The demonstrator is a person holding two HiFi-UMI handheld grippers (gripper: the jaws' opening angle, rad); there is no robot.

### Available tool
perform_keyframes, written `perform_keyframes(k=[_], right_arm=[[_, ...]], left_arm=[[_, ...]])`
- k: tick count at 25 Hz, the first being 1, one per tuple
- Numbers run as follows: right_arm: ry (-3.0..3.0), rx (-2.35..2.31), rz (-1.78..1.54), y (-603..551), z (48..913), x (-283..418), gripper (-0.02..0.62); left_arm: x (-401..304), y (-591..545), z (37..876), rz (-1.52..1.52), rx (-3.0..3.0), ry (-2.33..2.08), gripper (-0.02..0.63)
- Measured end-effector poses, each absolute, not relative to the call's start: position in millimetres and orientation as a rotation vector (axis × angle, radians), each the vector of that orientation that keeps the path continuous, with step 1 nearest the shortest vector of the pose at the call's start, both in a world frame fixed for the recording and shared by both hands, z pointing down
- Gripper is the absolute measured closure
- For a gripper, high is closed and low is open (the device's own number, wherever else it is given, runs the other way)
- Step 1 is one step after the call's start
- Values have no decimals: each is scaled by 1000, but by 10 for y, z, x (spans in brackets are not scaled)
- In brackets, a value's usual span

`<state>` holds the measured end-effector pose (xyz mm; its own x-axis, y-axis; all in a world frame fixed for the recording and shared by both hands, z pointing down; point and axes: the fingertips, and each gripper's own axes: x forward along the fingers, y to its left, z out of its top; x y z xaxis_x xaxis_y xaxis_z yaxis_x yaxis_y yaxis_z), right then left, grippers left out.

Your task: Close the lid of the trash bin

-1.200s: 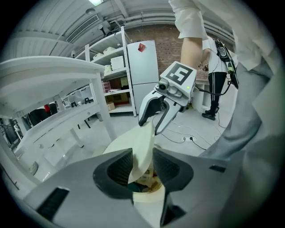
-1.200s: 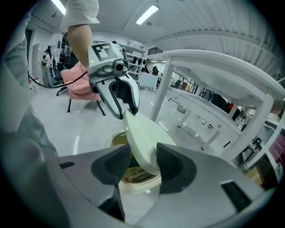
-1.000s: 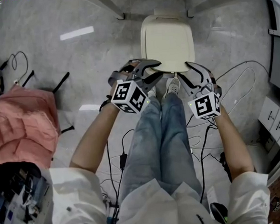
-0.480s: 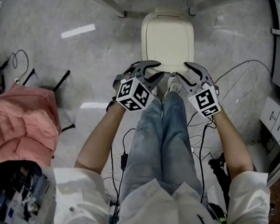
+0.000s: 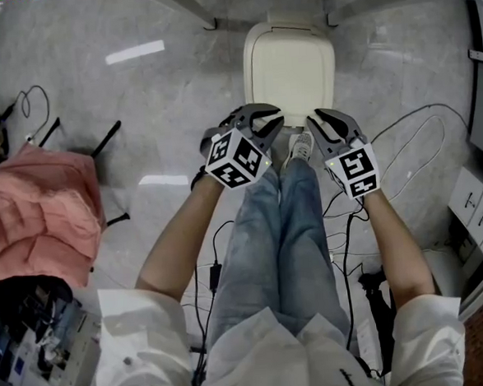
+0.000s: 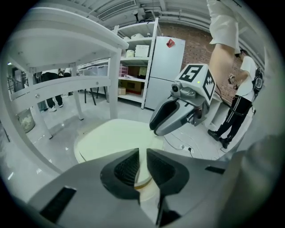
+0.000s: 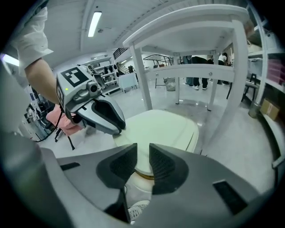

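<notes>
Head view: glossy grey floor (image 5: 168,86), cables (image 5: 213,274), cream trash bin (image 5: 289,65), pink cloth (image 5: 37,215)

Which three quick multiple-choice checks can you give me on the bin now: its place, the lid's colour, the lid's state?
1. Where is the trash bin?
A. on the floor, just ahead of the person's shoes
B. on a table top
C. on a shelf
2. What colour is the lid?
A. black
B. cream
C. red
3. How does the lid lie?
A. upright
B. off, beside the bin
C. flat over the bin

Answers:
1 A: the head view shows it just beyond the shoes.
2 B: it is pale cream in every view.
3 C: it lies level on top.
</notes>
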<state>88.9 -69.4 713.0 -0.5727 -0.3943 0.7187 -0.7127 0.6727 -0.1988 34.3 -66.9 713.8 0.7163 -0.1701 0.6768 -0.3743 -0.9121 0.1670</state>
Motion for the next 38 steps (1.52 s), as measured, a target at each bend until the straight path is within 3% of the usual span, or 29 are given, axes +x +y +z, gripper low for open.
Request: perform_keyframes(k=[12,17,24,38], right_arm=[[-2196,853,658,-677,7257,886,509],[-2164,877,631,-714,7323,921,560],[-2109,918,694,-693,7401,905,577],[-2040,1019,820,-694,7494,930,577]], left_arm=[[449,-650,7277,1047,2577,-474,546],[456,-654,7338,1073,2571,-488,557],[462,-589,7417,1098,2491,-533,571],[507,-499,7533,1102,2386,-597,572]])
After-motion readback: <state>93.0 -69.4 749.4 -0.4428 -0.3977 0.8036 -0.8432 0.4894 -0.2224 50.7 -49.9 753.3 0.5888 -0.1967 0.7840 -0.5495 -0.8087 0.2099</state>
